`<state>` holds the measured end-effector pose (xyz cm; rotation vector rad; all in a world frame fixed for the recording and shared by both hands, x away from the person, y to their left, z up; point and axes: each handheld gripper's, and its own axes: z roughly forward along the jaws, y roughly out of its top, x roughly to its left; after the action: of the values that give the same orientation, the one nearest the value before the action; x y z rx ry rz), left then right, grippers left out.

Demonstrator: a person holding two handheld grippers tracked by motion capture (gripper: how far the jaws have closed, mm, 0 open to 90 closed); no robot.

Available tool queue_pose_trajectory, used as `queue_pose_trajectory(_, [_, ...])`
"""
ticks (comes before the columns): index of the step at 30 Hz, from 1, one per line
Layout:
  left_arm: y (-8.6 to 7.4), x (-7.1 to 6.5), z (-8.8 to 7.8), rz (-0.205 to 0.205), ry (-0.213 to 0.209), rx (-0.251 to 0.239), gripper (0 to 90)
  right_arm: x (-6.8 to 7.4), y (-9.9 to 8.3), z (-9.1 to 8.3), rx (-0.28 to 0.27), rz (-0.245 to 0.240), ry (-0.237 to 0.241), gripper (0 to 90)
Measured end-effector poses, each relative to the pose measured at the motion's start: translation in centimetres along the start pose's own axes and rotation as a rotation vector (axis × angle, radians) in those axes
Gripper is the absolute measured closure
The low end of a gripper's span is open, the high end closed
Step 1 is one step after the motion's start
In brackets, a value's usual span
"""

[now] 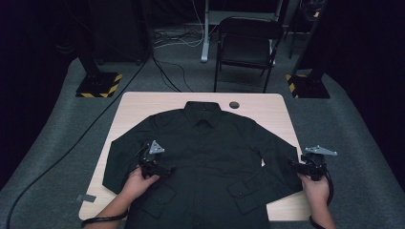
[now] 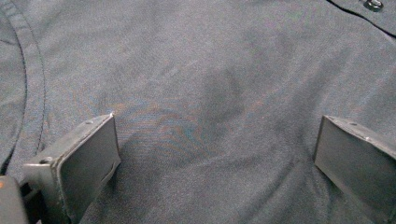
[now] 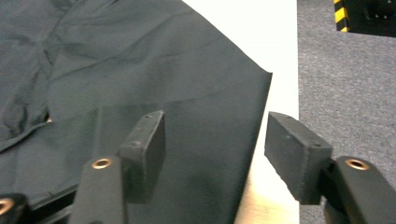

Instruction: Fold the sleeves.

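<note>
A dark button-up shirt (image 1: 205,143) lies spread face up on the pale wooden table (image 1: 138,102), collar at the far side and sleeves angled down along both sides. My left gripper (image 1: 167,170) rests low over the shirt's left chest panel, and the left gripper view shows its jaws wide apart over smooth fabric (image 2: 210,70), open (image 2: 217,154). My right gripper (image 1: 295,165) is at the right sleeve near the table's right edge. In the right gripper view the sleeve's edge (image 3: 140,70) lies between the two parted jaws (image 3: 215,135), one jaw over cloth, the other over bare table (image 3: 275,46).
A round cable hole (image 1: 234,104) sits in the table behind the collar. A folding chair (image 1: 248,43) stands beyond the table. Stand bases with yellow-black stripes (image 1: 99,85) (image 1: 305,86) flank it, with cables on the grey carpet. The carpet (image 3: 345,93) drops away just past the right table edge.
</note>
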<state>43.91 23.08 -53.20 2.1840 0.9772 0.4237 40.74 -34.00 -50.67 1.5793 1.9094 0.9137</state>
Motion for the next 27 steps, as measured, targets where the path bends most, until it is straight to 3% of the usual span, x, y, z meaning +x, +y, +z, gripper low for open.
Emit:
queue_pose_trajectory(10, [0.0,0.0,0.0,0.000,0.000,0.000,0.0,-1.1,-0.5,-0.1,0.012,0.044,-0.027,54.5])
queue_pose_trajectory(22, [0.0,0.0,0.0,0.000,0.000,0.000,0.0,-1.4,-1.1,0.3,0.047,0.056,0.002,70.4])
queue_pose_trajectory(27, [0.0,0.0,0.0,0.000,0.000,0.000,0.0,-1.5,-1.1,0.2,0.036,0.067,0.020,79.4])
